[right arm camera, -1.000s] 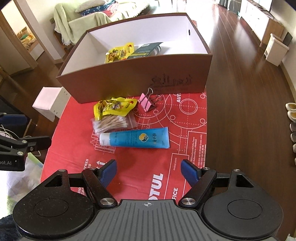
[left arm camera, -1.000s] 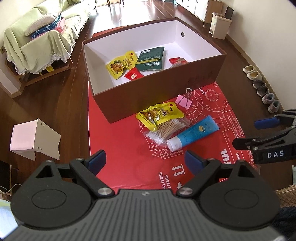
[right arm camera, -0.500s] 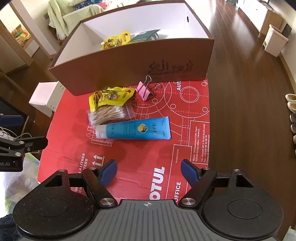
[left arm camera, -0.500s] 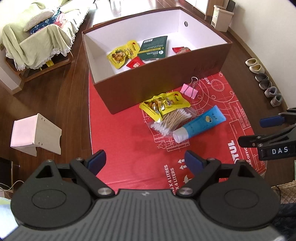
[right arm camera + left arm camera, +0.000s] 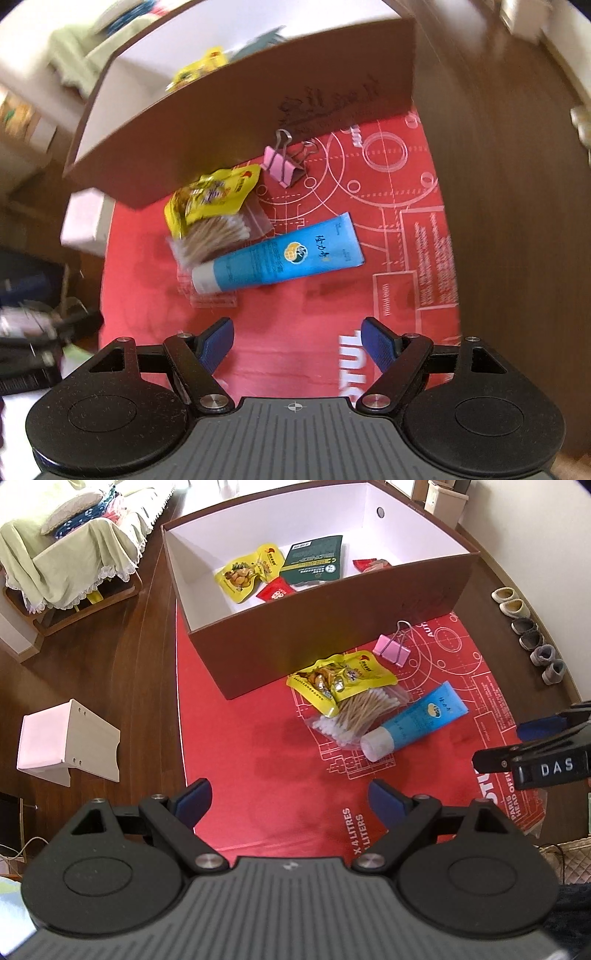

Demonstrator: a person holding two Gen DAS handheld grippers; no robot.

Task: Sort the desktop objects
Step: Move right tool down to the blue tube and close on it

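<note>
On the red mat (image 5: 258, 760) lie a blue tube (image 5: 417, 720) (image 5: 280, 258), a clear bag of cotton swabs (image 5: 358, 716) (image 5: 214, 240), a yellow snack packet (image 5: 340, 679) (image 5: 210, 195) and a pink binder clip (image 5: 391, 650) (image 5: 280, 166). Behind them stands a brown box (image 5: 332, 627) (image 5: 236, 122) with white walls, holding a yellow packet (image 5: 243, 574), a green packet (image 5: 314, 559) and red sachets (image 5: 275, 590). My left gripper (image 5: 290, 801) is open above bare mat, short of the items. My right gripper (image 5: 297, 336) is open just short of the tube; its fingers (image 5: 539, 727) also show at the left wrist view's right edge.
The mat lies on a dark wood floor. A small pink and white stool (image 5: 66, 742) stands left of the mat. A sofa with a green cover (image 5: 70, 557) is at the far left. Shoes (image 5: 532, 635) line the wall on the right.
Both grippers have sunk toward the mat, so the items look larger. The right gripper has rolled, and the tube now lies slanted in its blurred view. Both stay open.
</note>
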